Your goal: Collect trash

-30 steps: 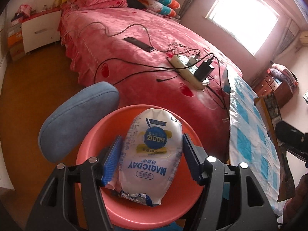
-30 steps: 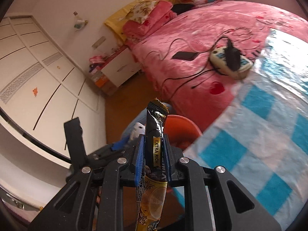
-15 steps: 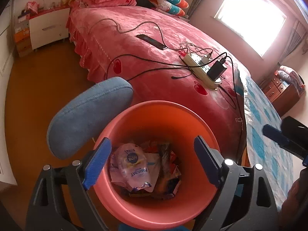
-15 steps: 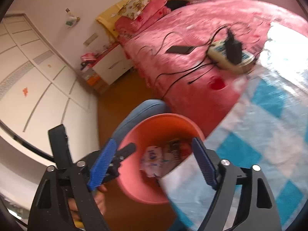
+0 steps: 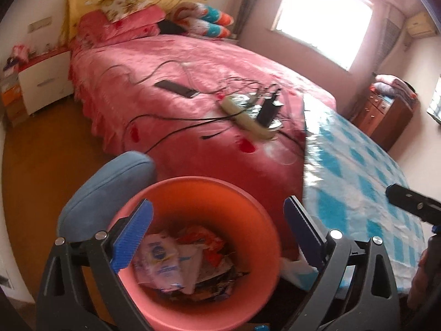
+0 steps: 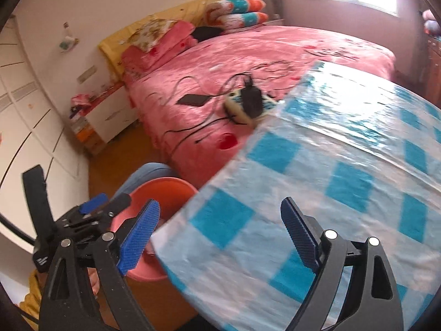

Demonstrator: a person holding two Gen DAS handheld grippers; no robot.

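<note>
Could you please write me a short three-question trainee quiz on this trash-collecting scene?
1. True or false: the left gripper is holding a wrapper.
2. Where does the white snack bag lie? A) on the bed B) in the orange bin C) on the checked tablecloth
3. Fill in: the right gripper hovers over the blue-and-white ____.

Key: 1 false, its jaws have just been opening and nothing sits between them; 2 B; 3 tablecloth.

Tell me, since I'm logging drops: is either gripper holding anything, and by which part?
Nothing. The left gripper and right gripper are open and empty; wrappers lie in the bin.
</note>
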